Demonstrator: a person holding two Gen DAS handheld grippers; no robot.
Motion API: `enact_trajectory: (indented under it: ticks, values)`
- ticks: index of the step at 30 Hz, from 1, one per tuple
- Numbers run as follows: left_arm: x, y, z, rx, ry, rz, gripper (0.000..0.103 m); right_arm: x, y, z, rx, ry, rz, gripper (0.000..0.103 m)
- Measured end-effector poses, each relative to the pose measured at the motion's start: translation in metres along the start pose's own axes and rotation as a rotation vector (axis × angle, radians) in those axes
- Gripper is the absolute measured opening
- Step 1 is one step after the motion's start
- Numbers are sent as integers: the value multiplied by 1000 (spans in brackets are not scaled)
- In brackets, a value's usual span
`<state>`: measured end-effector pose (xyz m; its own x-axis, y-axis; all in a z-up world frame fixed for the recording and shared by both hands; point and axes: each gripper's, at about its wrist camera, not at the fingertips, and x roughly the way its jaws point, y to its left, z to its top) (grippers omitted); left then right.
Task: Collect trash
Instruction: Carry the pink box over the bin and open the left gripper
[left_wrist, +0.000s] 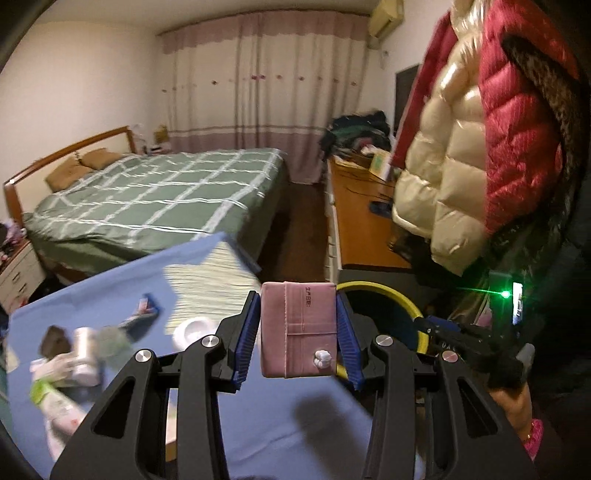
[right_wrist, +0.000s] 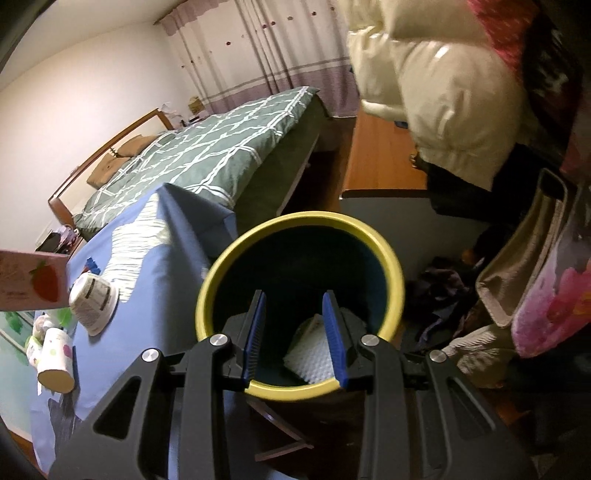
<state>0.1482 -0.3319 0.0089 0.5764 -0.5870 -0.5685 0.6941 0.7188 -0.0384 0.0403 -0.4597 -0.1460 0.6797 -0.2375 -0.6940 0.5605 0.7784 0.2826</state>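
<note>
My left gripper (left_wrist: 299, 332) is shut on a pink carton (left_wrist: 298, 328) and holds it above the blue tablecloth (left_wrist: 266, 424), left of the yellow-rimmed bin (left_wrist: 406, 301). The carton also shows at the left edge of the right wrist view (right_wrist: 31, 278). My right gripper (right_wrist: 297, 338) is open and empty, directly over the bin (right_wrist: 299, 225). A white ridged piece (right_wrist: 314, 356) lies inside the bin. On the cloth lie a white paper bowl (right_wrist: 94, 299), a paper cup (right_wrist: 55, 360) and wrappers (left_wrist: 55, 398).
A bed with a green checked cover (left_wrist: 155, 192) stands behind the table. A wooden desk (left_wrist: 364, 221) is at the right, with cream and red puffer jackets (left_wrist: 461, 147) hanging over it. A floral bag (right_wrist: 554, 280) and clothes lie right of the bin.
</note>
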Motion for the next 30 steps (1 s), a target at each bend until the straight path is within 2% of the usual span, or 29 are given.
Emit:
enact_trajectory:
  ticks: [6,14,16,17,21,25,30]
  values:
    - [74,-43,5,17,82,-58,41,-1,-16,0,7,-2,-23,31]
    - [146,-77,-2,21,162,-96,41,4,-29,-2,20,13,-36,31]
    - [154,-76,-5,6,178,-96,59,5,-30,-2,22,17,-37,31]
    - [152,-75,-7,0,166,-88,71,6,-31,-3,22,18,-38,31]
    - [136,-67,-9,-1,138,-61,74,9,-32,-4,23,24,-40,31]
    - [101,-42,-14,-34,100,-19,80,9,-27,-7,19,28,-33,31]
    - [42,11,-31,-105,48,82,86,12,-8,-11,-8,42,-12,31]
